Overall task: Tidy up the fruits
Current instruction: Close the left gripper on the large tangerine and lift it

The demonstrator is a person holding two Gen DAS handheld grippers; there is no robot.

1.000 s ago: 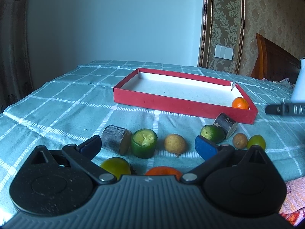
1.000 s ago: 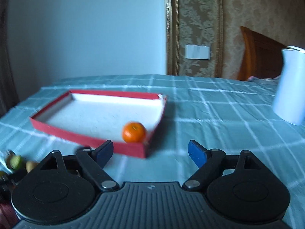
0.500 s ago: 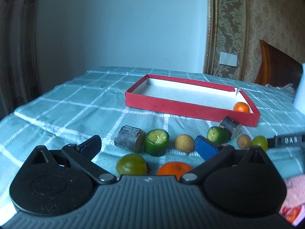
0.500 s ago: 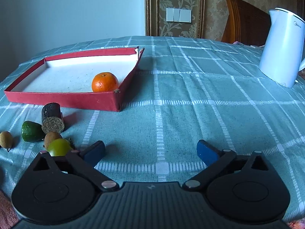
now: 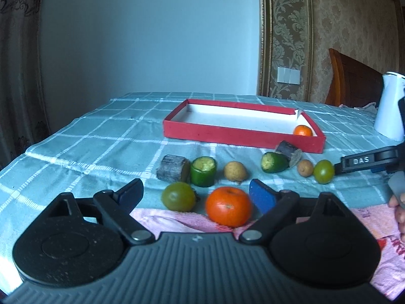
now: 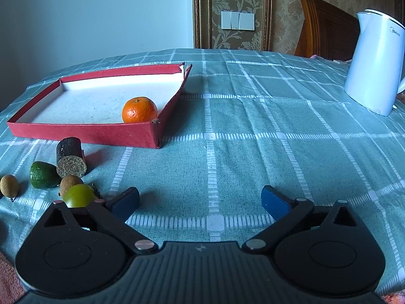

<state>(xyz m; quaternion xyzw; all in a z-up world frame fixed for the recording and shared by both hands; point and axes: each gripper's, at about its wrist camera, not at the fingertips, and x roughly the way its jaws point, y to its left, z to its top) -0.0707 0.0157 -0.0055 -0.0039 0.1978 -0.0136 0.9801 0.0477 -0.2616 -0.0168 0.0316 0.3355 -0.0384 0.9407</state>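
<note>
In the left wrist view the left gripper (image 5: 195, 192) hangs with its jaws spread wide and nothing between the pads. Ahead of it, from 10 o'clock to 2 o'clock, a row of produce lies on the teal checked tablecloth (image 5: 101, 141): a grey-brown sugarcane stub (image 5: 173, 171) on its side, touching an upright cucumber chunk (image 5: 203, 171); a longan (image 5: 235, 171) just beside that; a tilted cucumber end (image 5: 274, 162) leaning against a second dark sugarcane stub (image 5: 288, 152); a smaller longan (image 5: 305, 168); and a green tomato (image 5: 323, 171). Nearer, at 12 o'clock just past the fingertips, sit another green tomato (image 5: 179, 196) and a large mandarin (image 5: 228, 209), the mandarin on the edge of a pink towel (image 5: 162, 216). Beyond the row, the red tray (image 5: 227, 136) with a white floor holds a small mandarin (image 5: 302, 130) in its near right corner. At 3 o'clock a black finger of the right gripper reaches toward the green tomato.

In the right wrist view the right gripper (image 6: 200, 200) is likewise spread open and empty above bare cloth. The produce sits at 9 to 10 o'clock, the green tomato just beside its left pad. The tray lies at 11 o'clock, and a white electric kettle (image 6: 374, 65) stands at 2 o'clock.
</note>
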